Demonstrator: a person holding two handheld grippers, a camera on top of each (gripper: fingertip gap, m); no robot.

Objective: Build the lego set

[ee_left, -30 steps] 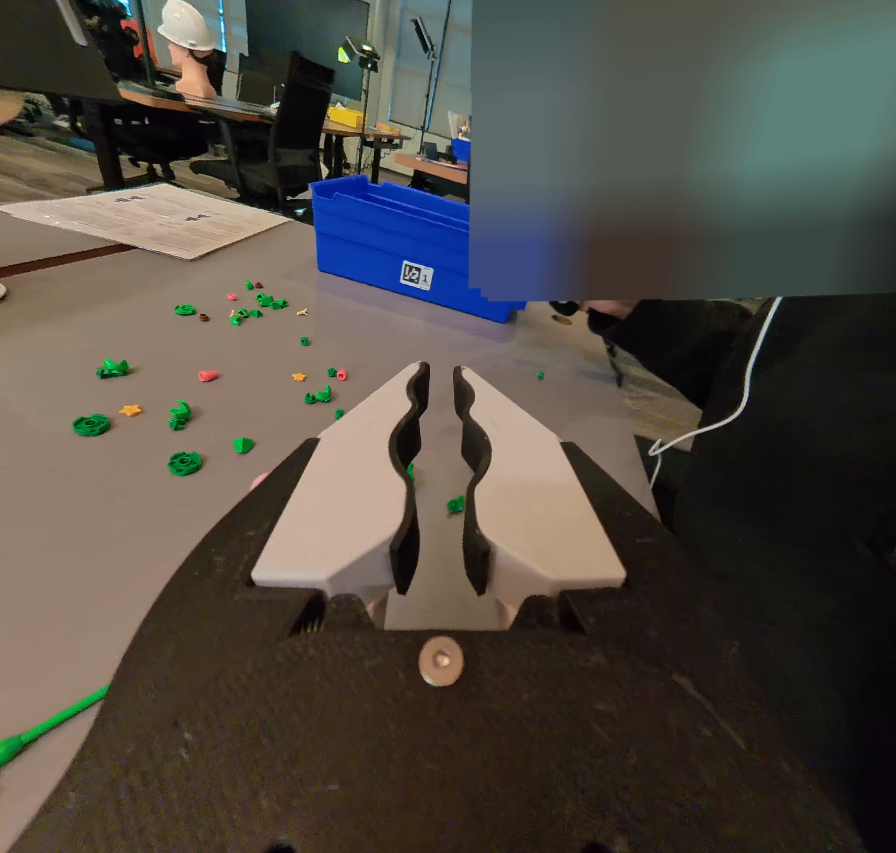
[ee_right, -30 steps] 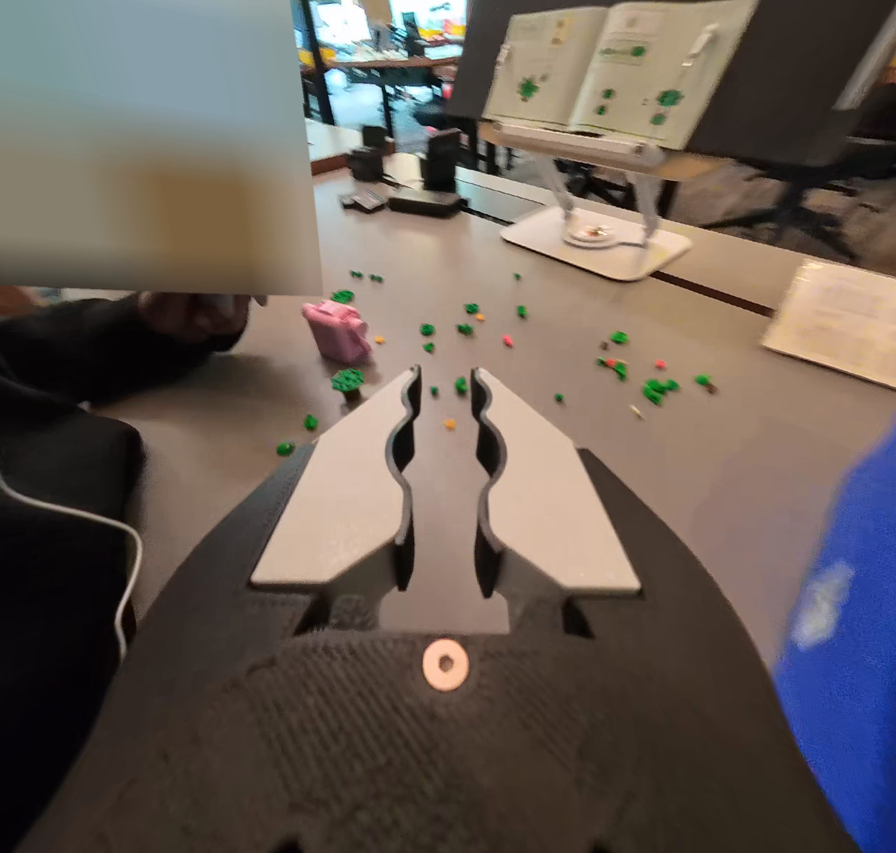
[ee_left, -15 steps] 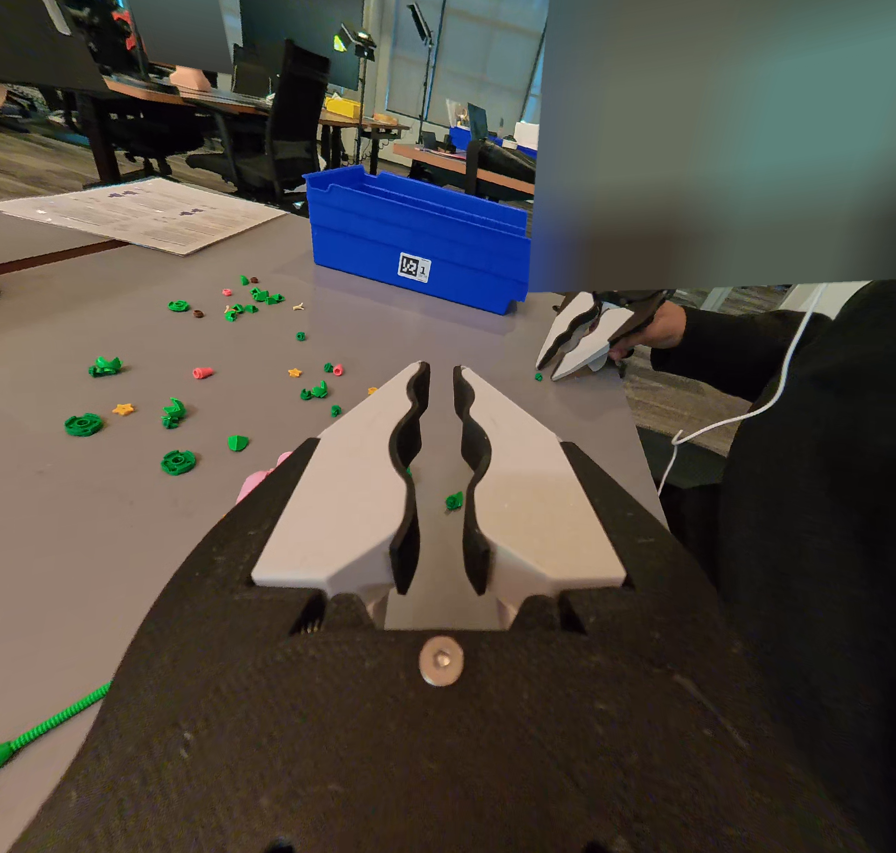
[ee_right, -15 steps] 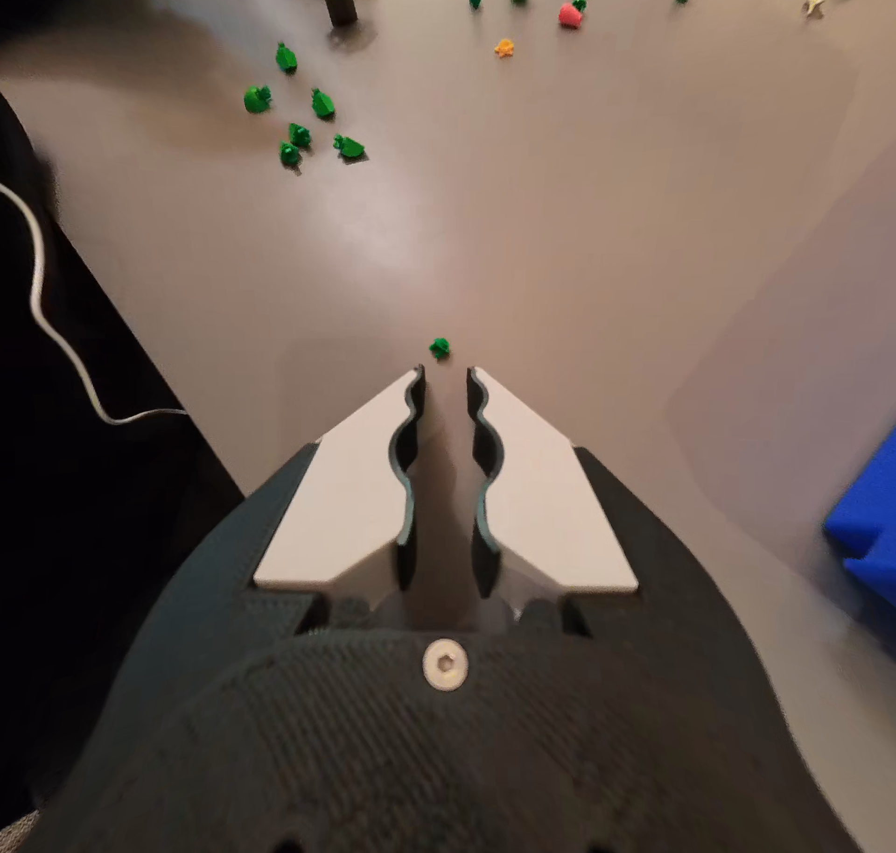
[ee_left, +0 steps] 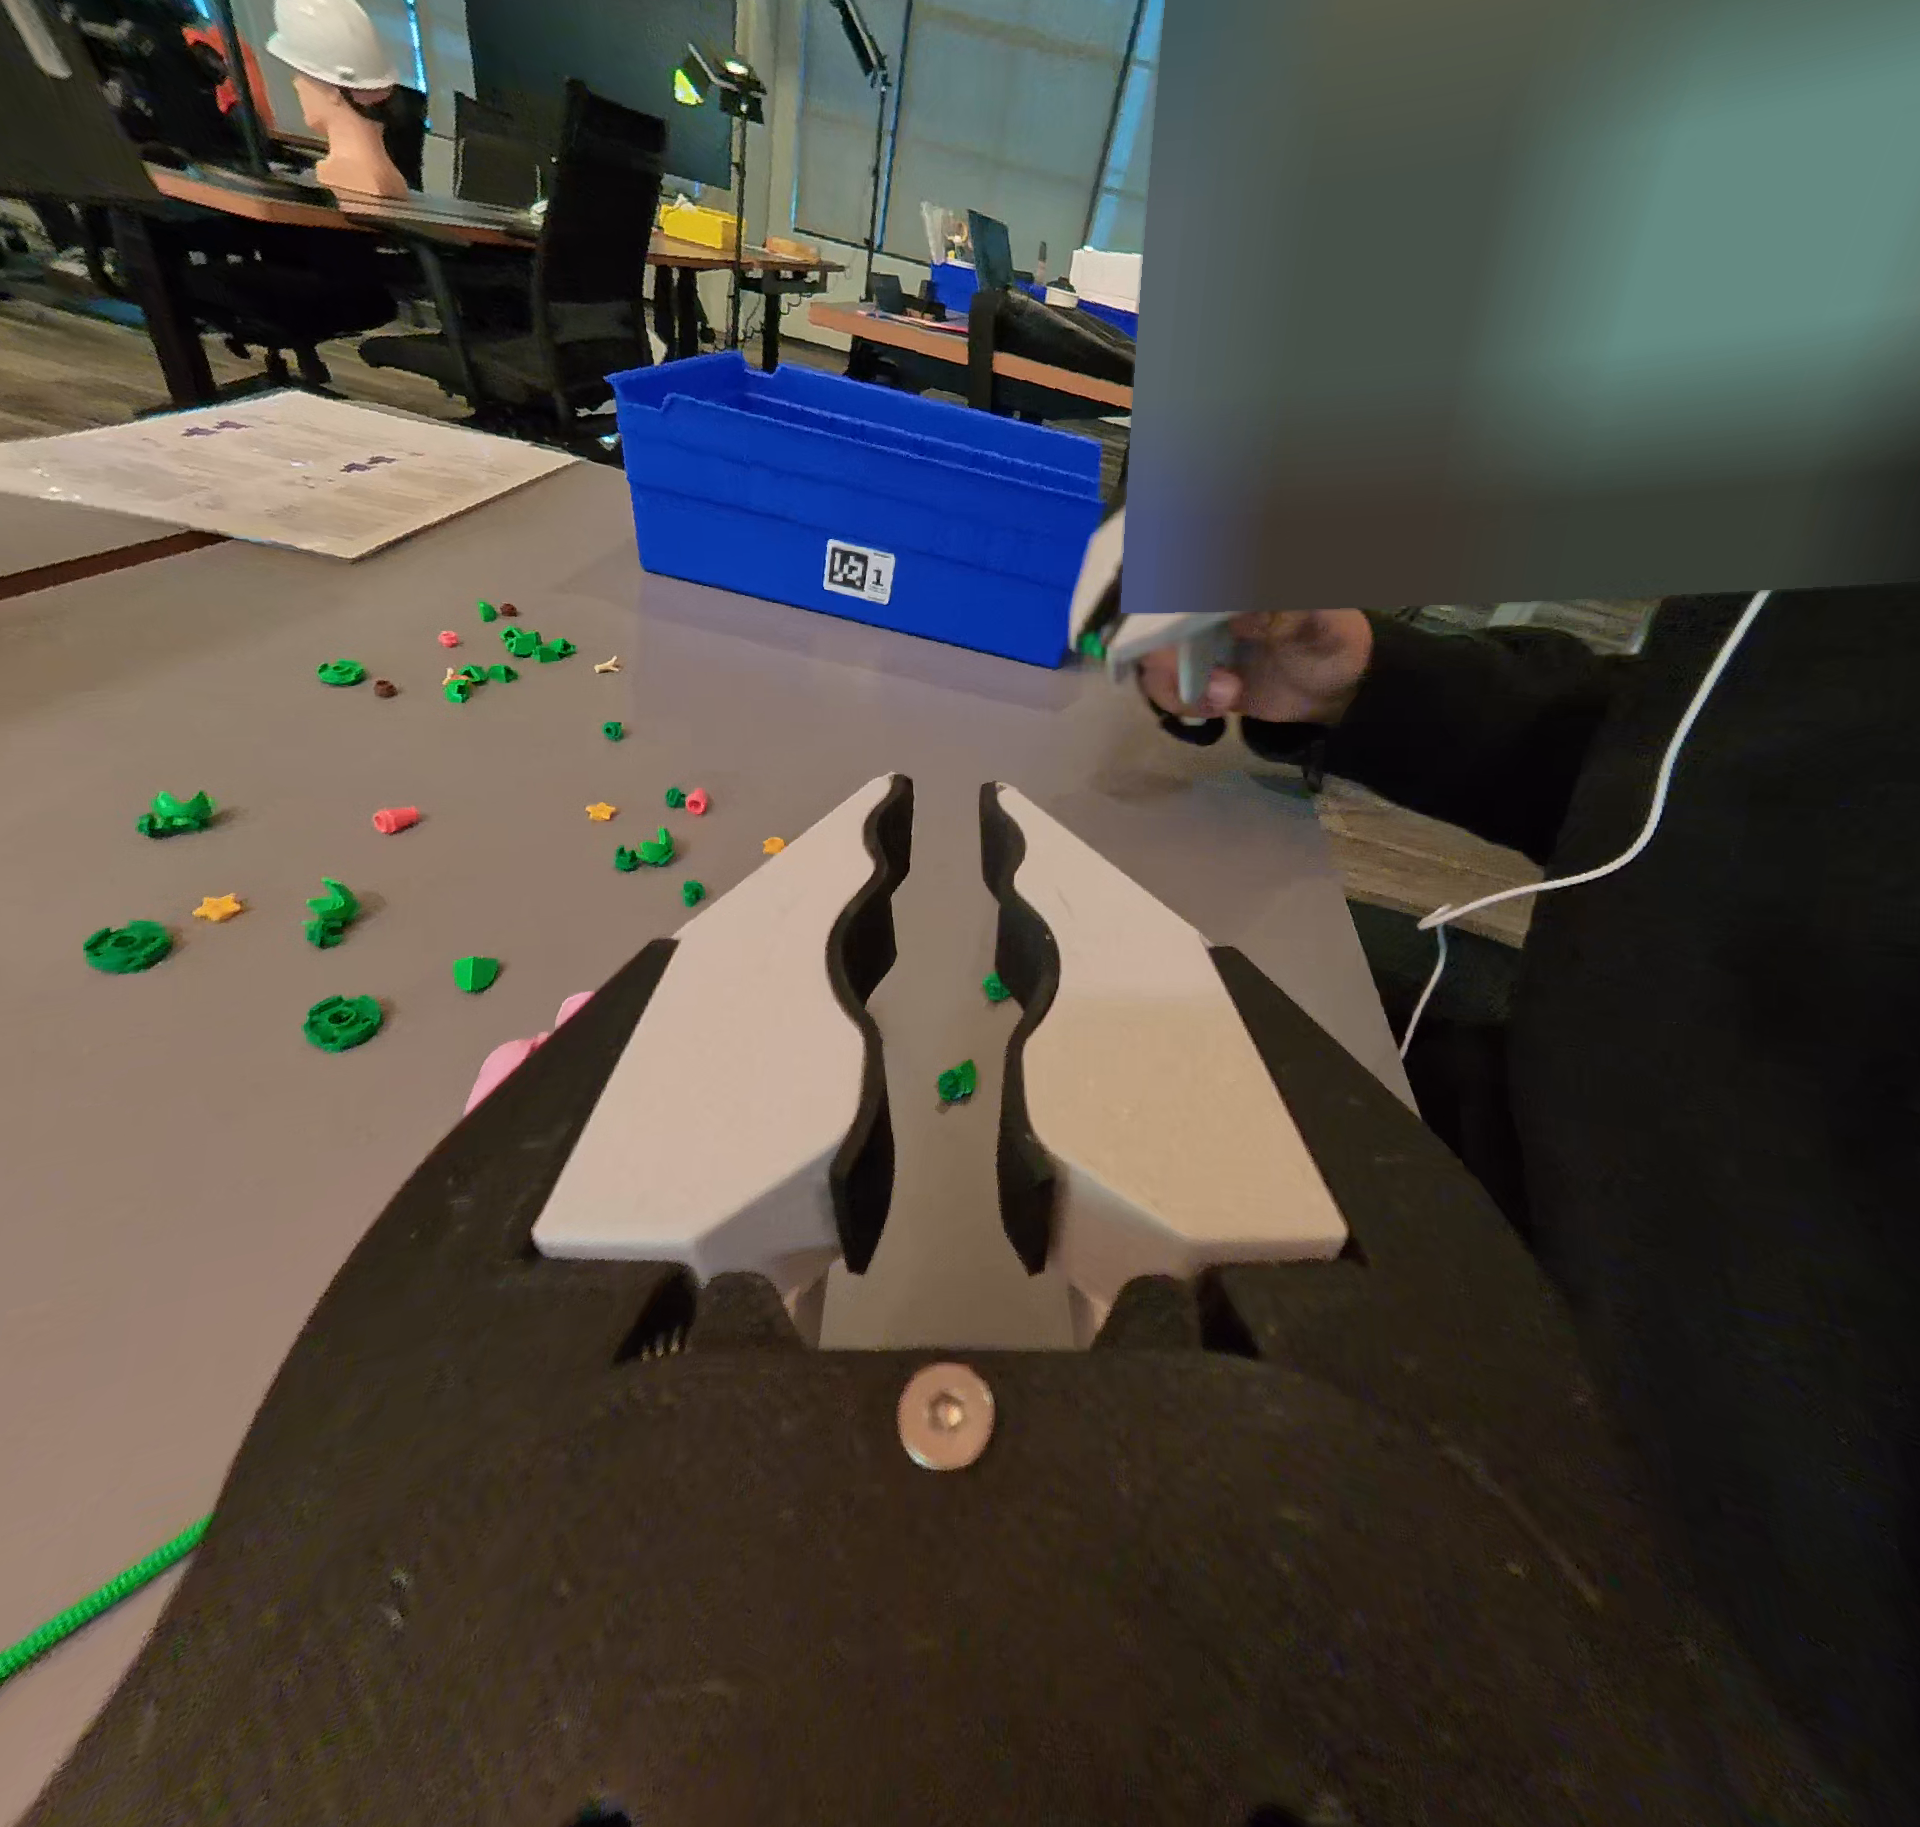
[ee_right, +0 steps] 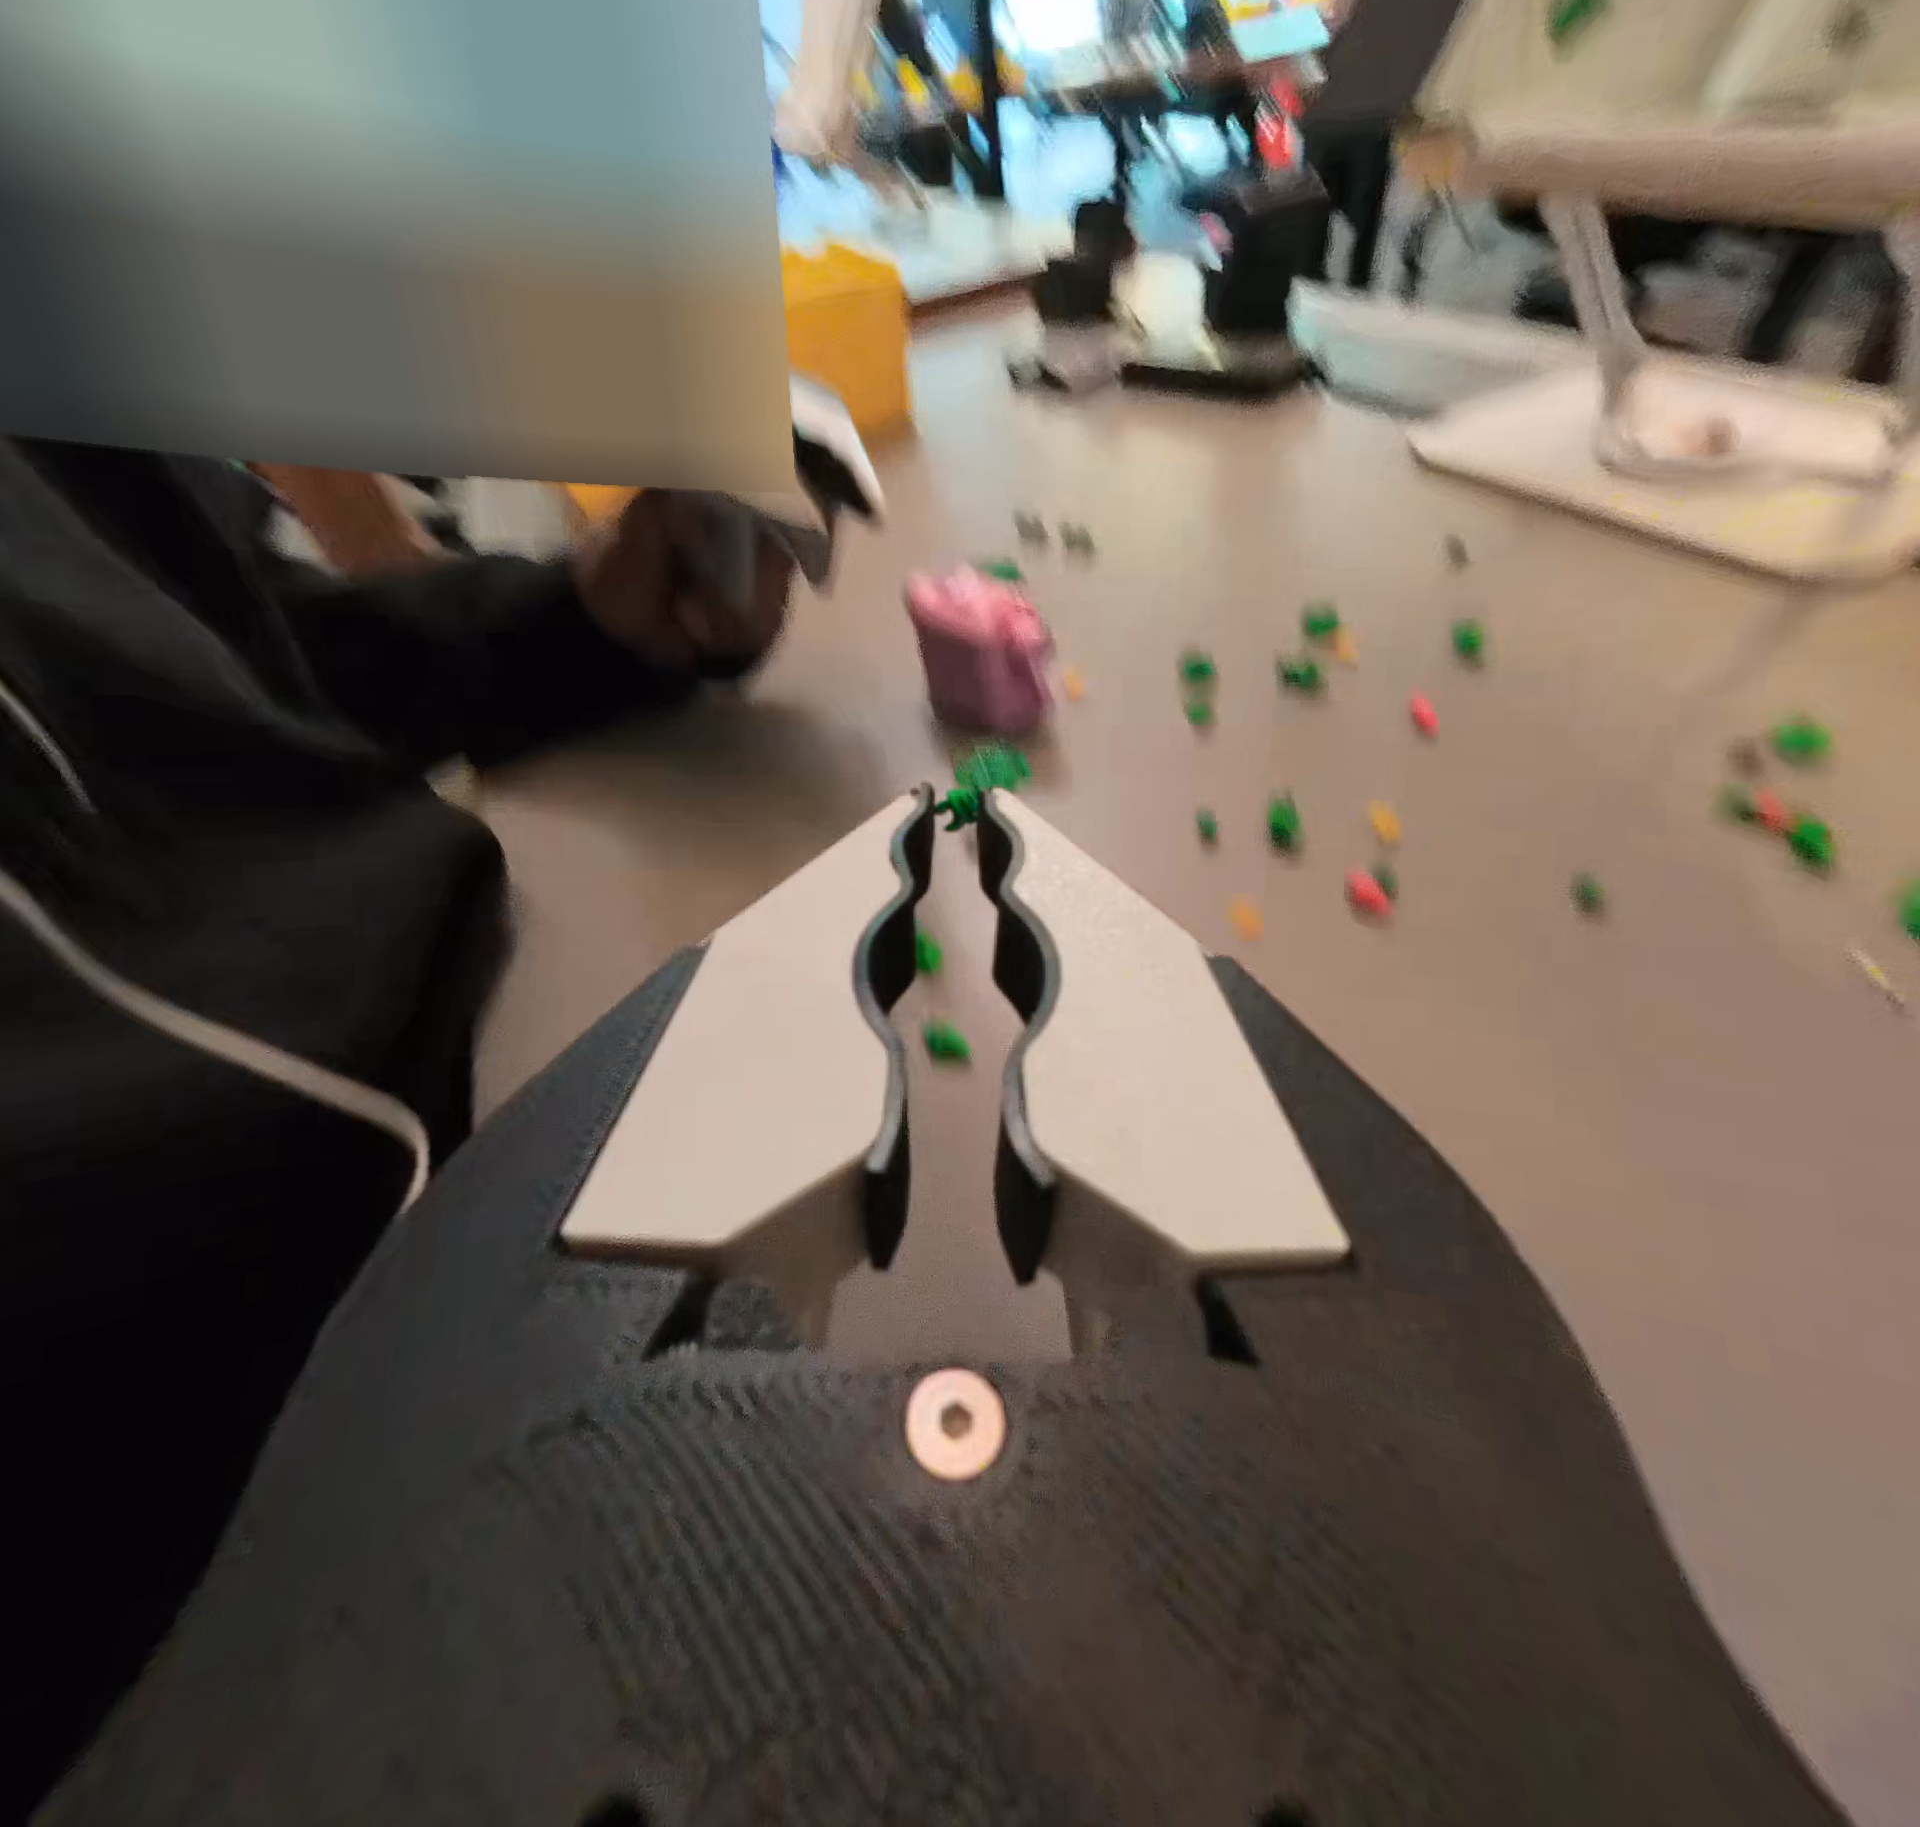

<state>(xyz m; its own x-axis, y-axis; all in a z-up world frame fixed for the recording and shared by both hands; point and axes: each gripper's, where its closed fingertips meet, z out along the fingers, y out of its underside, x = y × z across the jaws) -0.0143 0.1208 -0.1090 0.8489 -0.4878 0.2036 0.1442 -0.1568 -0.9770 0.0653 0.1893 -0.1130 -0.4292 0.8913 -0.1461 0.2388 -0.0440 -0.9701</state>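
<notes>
- Since half a second ago the right gripper (ee_right: 954, 809) has lifted off the table (ee_right: 1558, 1102) with a small green piece (ee_right: 958, 807) pinched at its tips; earlier that piece lay on the surface just ahead of them. In the left wrist view this gripper (ee_left: 1091, 634) now hangs in front of the blue bin's (ee_left: 862, 489) right end, higher than before.
- Near the table's far-left edge lies a printed sheet (ee_left: 281, 468).
- Loose lego bits spread over the left half of the surface: green round pieces (ee_left: 127, 946), a yellow star (ee_left: 216, 908), a pink cone (ee_left: 395, 820), more green bits (ee_left: 644, 850) toward the middle. Bare table lies between these patches.
- A pink block (ee_left: 520, 1050) peeks out just left of the left gripper (ee_left: 945, 790), mostly hidden by it.
- The left gripper's jaws stand narrowly apart and hold nothing; two green bits (ee_left: 956, 1081) lie on the table seen through the gap.
- The bin stands at the far edge; its inside looks bare as far as the view reaches.
- At the right edge, a dark sleeve (ee_left: 1475, 717) and a white cable (ee_left: 1621, 842) crowd the near side.
- In the right wrist view, blurred, the pink block (ee_right: 982, 650) sits past the tips, and a white stand (ee_right: 1662, 468) occupies the far-right corner.
</notes>
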